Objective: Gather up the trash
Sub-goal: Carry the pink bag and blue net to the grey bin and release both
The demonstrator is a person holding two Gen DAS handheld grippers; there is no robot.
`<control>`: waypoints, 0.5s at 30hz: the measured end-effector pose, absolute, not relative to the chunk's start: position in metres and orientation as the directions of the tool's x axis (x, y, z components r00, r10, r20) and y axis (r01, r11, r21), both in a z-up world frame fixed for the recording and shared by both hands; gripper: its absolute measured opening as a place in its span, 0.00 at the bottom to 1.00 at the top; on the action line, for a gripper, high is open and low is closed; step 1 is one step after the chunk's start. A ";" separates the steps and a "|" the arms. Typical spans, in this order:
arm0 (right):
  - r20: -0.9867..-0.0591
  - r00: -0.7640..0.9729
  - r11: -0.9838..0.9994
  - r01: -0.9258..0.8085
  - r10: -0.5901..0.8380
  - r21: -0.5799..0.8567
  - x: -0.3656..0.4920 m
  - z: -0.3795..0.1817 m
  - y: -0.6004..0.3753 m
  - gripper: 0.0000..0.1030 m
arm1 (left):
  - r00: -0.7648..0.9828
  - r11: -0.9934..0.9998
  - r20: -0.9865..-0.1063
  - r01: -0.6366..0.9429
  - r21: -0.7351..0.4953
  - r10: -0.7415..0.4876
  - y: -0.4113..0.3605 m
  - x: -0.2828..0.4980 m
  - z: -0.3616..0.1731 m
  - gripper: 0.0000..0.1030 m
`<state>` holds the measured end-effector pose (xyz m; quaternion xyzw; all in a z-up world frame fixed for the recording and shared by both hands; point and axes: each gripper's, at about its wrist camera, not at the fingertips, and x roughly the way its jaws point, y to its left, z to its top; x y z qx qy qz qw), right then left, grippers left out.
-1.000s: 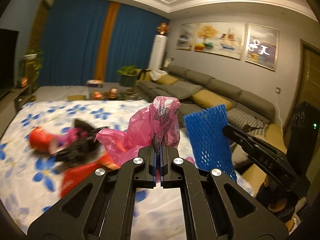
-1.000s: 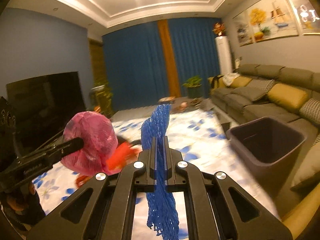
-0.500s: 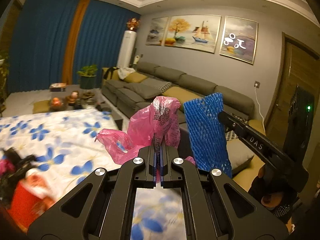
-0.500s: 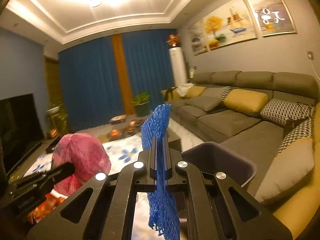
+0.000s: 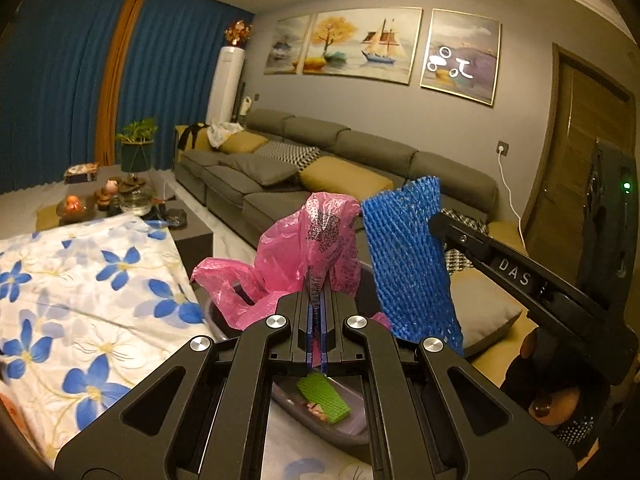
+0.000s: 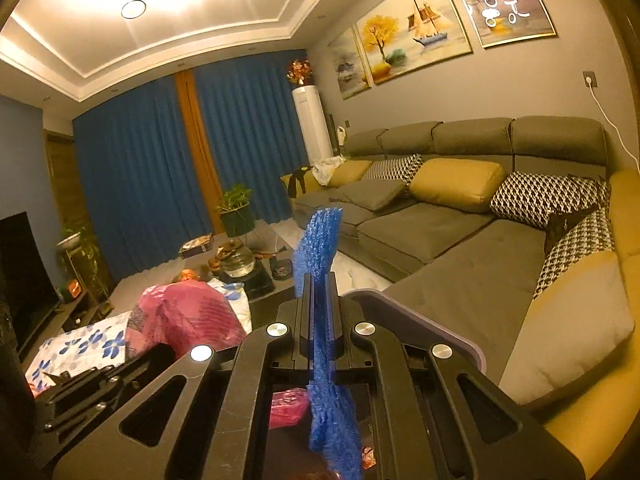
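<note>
Left gripper (image 5: pixel 316 300) clamped tight on a pink bag (image 5: pixel 304 248), jaws pressed together with the plastic pinched between them and ballooning out toward 12 and 10 o'clock. Right gripper (image 6: pixel 319 292) clamped just as tight on a blue foam net (image 6: pixel 320 240), the mesh poking up past the fingertips at 12 and hanging down below them toward 6. In the left view, same net (image 5: pixel 404 256) sitting at 2 o'clock from the bag, just beside it, nipped by the other tool's black arm marked DAS. In the right view, the bag (image 6: pixel 188 316) bulging at 9 o'clock, near the net.

Below both tools, a grey bin (image 6: pixel 424 320), open mouth up. Seen through the left frame at 6 o'clock, a green scrap (image 5: pixel 324 396) lying inside the bin (image 5: pixel 340 428). Through the right frame, a bit of pink plastic (image 6: pixel 288 404) down in there too. Both held items hanging over the bin's mouth, not in it.

Out at 9 o'clock in the left view, a white cloth with blue flowers (image 5: pixel 88 292). Past the bin from 12 to 3, a grey sofa (image 6: pixel 460 240) with yellow cushions. Blue curtains (image 6: pixel 140 176) on the far wall.
</note>
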<state>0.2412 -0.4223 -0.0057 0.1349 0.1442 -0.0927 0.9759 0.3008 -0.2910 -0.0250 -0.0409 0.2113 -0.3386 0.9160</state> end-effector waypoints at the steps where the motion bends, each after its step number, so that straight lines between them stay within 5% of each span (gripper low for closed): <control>1: -0.308 0.941 0.945 0.222 -0.142 0.241 0.242 -0.008 -0.424 0.05 | 0.675 0.764 -0.363 0.606 -0.223 -0.642 -0.294 0.304 -0.028 0.01; 15: -0.342 0.930 0.939 0.231 -0.135 0.256 0.263 -0.019 -0.430 0.06 | 0.632 0.744 -0.401 0.616 -0.259 -0.663 -0.315 0.324 -0.050 0.01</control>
